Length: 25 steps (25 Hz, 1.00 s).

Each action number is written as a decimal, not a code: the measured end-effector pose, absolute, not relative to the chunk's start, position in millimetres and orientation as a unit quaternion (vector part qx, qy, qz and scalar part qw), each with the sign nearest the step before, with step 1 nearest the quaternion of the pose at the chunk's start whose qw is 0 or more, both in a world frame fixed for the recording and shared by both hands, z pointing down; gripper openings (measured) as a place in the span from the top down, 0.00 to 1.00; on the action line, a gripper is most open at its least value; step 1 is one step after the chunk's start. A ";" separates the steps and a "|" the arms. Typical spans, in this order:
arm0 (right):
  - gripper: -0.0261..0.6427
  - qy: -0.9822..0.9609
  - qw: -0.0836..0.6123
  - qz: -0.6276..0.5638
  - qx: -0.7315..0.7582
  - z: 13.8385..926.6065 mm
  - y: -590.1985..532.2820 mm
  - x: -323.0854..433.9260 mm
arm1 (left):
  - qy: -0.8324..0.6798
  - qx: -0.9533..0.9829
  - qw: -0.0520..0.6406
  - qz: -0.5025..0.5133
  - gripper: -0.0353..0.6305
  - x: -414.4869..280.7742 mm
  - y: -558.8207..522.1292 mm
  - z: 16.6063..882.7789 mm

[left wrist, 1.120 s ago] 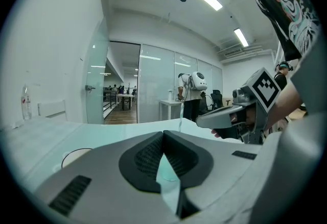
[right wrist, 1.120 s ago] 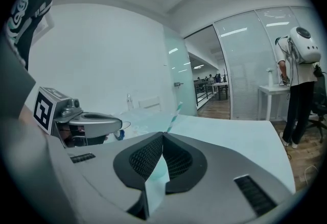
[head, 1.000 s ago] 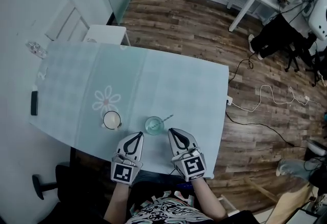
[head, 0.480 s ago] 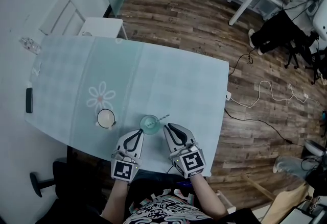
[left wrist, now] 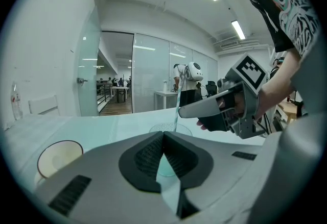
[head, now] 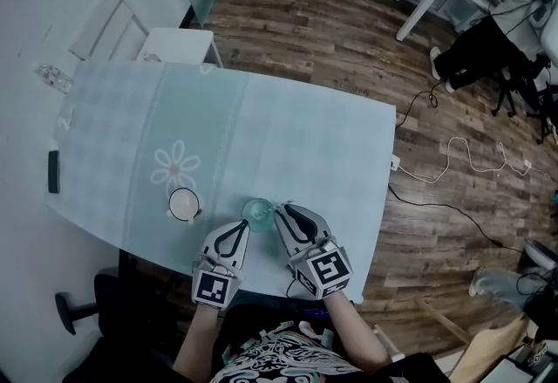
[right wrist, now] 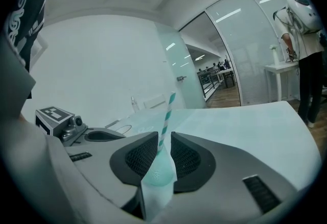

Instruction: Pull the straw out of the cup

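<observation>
On the counter (head: pixel 305 137), a mug (head: pixel 184 204) stands left of the left hand-held gripper (head: pixel 237 228), whose jaws are closed together and empty, tips aimed at the clear cup (head: pixel 258 212) just beyond them. The striped straw (right wrist: pixel 164 121) stands tilted in that cup. The right hand-held gripper (right wrist: pixel 162 139) is at the cup's right side, its jaws narrowly apart with the straw between them, leaning against one jaw.
</observation>
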State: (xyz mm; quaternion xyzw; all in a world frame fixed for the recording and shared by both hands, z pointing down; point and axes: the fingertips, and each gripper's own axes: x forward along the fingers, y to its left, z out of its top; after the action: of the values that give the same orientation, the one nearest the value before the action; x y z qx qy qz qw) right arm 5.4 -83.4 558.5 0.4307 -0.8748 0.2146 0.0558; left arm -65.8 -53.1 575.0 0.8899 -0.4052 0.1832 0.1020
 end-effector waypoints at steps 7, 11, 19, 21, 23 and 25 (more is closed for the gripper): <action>0.86 -0.877 0.050 0.226 0.420 560.8 -86.5 -1.3 | -0.400 0.892 0.096 0.185 0.92 -66.0 -52.1 575.3; 0.86 -0.879 0.051 0.229 0.414 561.7 -88.3 -4.5 | -0.395 0.894 0.093 0.188 0.92 -64.9 -52.3 575.0; 0.88 -0.887 0.049 0.201 0.413 554.5 -91.5 -8.9 | -0.403 0.892 0.104 0.175 0.92 -64.6 -52.7 575.7; 0.89 -0.888 0.046 0.200 0.412 553.0 -92.4 -8.3 | -0.403 0.892 0.106 0.174 0.92 -64.0 -52.7 575.5; 0.89 -0.886 0.048 0.201 0.414 552.2 -93.4 -7.0 | -0.402 0.893 0.105 0.175 0.92 -63.6 -52.8 575.1; 0.89 -0.886 0.049 0.201 0.415 551.9 -93.5 -7.0 | -0.402 0.893 0.103 0.174 0.92 -64.4 -52.8 574.8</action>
State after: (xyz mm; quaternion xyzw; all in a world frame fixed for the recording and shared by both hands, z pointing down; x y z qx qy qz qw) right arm -7.0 -93.5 551.9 0.4150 -0.8859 0.2015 0.0486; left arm -64.4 -52.8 574.8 0.8929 -0.4020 0.1743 0.1034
